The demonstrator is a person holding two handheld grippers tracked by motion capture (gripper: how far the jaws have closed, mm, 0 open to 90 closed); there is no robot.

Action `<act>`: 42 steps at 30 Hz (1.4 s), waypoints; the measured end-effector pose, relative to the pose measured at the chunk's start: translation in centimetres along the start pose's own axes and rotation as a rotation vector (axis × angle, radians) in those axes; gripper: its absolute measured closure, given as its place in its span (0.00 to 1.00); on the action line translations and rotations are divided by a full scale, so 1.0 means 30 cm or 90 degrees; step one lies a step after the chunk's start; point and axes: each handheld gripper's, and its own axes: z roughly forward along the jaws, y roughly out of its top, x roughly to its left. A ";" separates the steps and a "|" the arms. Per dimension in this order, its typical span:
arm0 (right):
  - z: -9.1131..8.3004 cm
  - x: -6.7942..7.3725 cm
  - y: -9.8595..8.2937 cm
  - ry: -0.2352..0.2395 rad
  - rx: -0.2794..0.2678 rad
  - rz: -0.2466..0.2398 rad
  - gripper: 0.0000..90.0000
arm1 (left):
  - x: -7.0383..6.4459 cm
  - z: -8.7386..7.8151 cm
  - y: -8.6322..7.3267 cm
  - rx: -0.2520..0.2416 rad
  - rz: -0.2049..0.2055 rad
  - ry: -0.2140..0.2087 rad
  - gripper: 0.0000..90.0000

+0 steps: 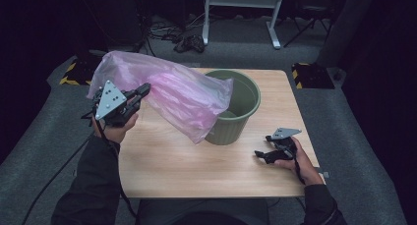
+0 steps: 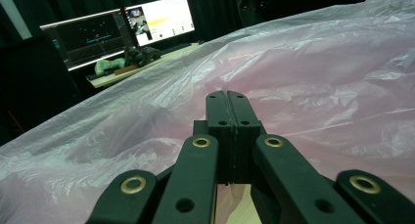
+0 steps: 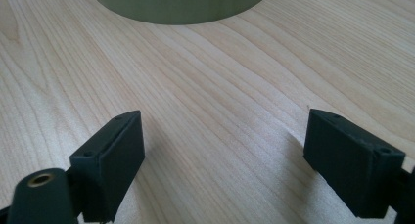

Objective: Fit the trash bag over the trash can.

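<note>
A thin pink plastic bag hangs in the air, and its far end droops over the rim of a green bin on the wooden table. My left gripper is raised at the table's left side and is shut on the bag's near edge. In the left gripper view the jaws press together and the bag's film creases toward their tips. My right gripper rests low on the table to the right of the bin. It is open with nothing between its fingers, and it faces the bin's base.
The bin stands at the table's middle back. Bare wood lies between the bin and the front edge. On the grey floor behind stand white desk legs and black-and-yellow striped blocks. Two lit monitors stand on a desk beyond the bag.
</note>
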 end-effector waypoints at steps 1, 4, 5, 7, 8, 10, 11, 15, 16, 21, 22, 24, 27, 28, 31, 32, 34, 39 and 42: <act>0.000 0.000 0.000 0.000 0.000 0.000 0.17 | 0.004 0.008 0.008 0.002 0.005 0.006 1.00; 0.000 0.000 0.000 0.000 0.000 0.000 0.17 | 0.017 0.025 0.035 0.003 0.005 0.015 1.00; 0.000 0.000 0.000 -0.001 0.000 0.000 0.17 | 0.017 0.031 0.044 0.005 0.006 0.021 1.00; -0.001 0.000 0.001 -0.001 0.001 0.001 0.18 | 0.015 0.048 0.063 0.006 0.013 0.030 1.00; -0.004 -0.001 0.001 -0.003 0.002 0.003 0.20 | 0.013 0.054 0.068 0.006 0.015 0.032 1.00; -0.014 -0.012 0.004 -0.009 0.001 0.017 0.23 | 0.000 0.081 0.087 0.012 0.029 0.045 1.00; -0.014 -0.012 0.004 -0.009 0.001 0.017 0.23 | 0.000 0.081 0.087 0.012 0.029 0.045 1.00; -0.061 -0.021 0.026 -0.020 -0.040 0.035 0.25 | -0.011 0.126 0.107 0.021 0.051 0.056 1.00; -0.099 -0.022 0.052 -0.036 -0.059 0.031 0.26 | -0.011 0.149 0.114 0.029 0.058 0.066 1.00; -0.190 -0.028 0.126 -0.059 -0.101 0.018 0.27 | -0.019 0.190 0.125 0.042 0.068 0.071 1.00; -0.221 -0.030 0.155 -0.070 -0.112 0.010 0.28 | -0.024 0.197 0.126 0.045 0.073 0.071 1.00; -0.273 -0.032 0.209 -0.082 -0.133 0.006 0.28 | -0.033 0.210 0.126 0.047 0.076 0.069 1.00; -0.342 -0.029 0.289 -0.093 -0.171 -0.002 0.28 | -0.047 0.226 0.122 0.048 0.078 0.065 1.00; -0.384 -0.022 0.345 -0.101 -0.194 -0.011 0.28 | -0.056 0.235 0.118 0.051 0.079 0.061 1.00; -0.430 -0.007 0.418 -0.097 -0.228 -0.019 0.28 | -0.074 0.247 0.111 0.053 0.085 0.055 1.00; -0.430 -0.007 0.418 -0.097 -0.228 -0.019 0.28 | -0.074 0.247 0.111 0.053 0.085 0.055 1.00; -0.447 0.007 0.463 -0.100 -0.242 -0.031 0.28 | -0.088 0.257 0.104 0.053 0.085 0.054 1.00; -0.400 0.070 0.600 -0.088 -0.237 -0.070 0.29 | -0.112 0.283 0.089 0.058 0.093 0.054 1.00; -0.345 0.114 0.657 -0.076 -0.218 -0.108 0.30 | -0.128 0.294 0.079 0.063 0.100 0.051 1.00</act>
